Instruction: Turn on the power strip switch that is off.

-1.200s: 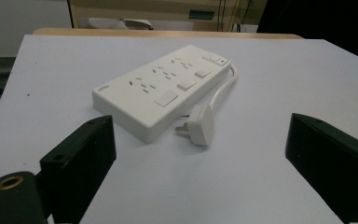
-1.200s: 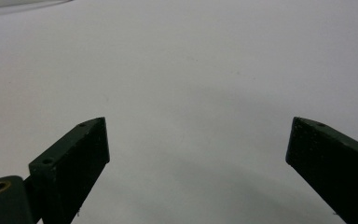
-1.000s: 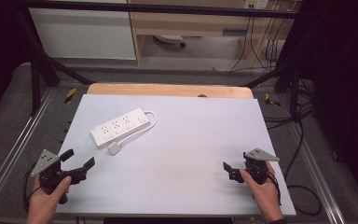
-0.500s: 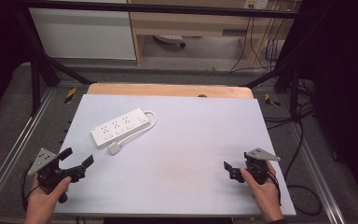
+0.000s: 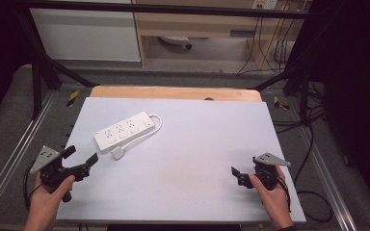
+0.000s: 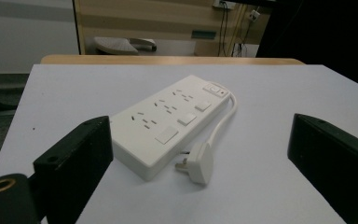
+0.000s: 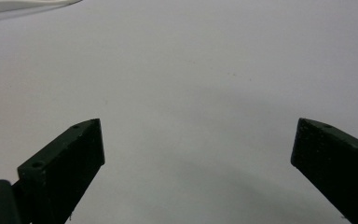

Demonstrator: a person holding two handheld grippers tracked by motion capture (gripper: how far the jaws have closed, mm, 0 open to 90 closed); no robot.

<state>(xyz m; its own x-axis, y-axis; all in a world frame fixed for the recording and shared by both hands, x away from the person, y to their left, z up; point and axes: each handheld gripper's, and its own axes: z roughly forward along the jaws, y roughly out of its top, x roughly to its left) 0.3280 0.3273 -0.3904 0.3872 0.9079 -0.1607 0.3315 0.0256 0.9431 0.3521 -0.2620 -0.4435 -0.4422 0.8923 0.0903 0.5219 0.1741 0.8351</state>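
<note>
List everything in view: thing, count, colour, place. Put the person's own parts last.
power strip: one, white, far-left part of the table top, lying flat
cord and plug: one, white, loops from the strip's far end to a plug lying on the table just in front of the strip
table top: one, pale grey sheet, with a wooden edge showing along its far side
frame bars: several, black, around the table
floor cables: several, black, right of the table
left hand-held gripper: one, black, open, near-left corner, held in the left hand
right hand-held gripper: one, black, open, near-right corner, held in the right hand
</note>
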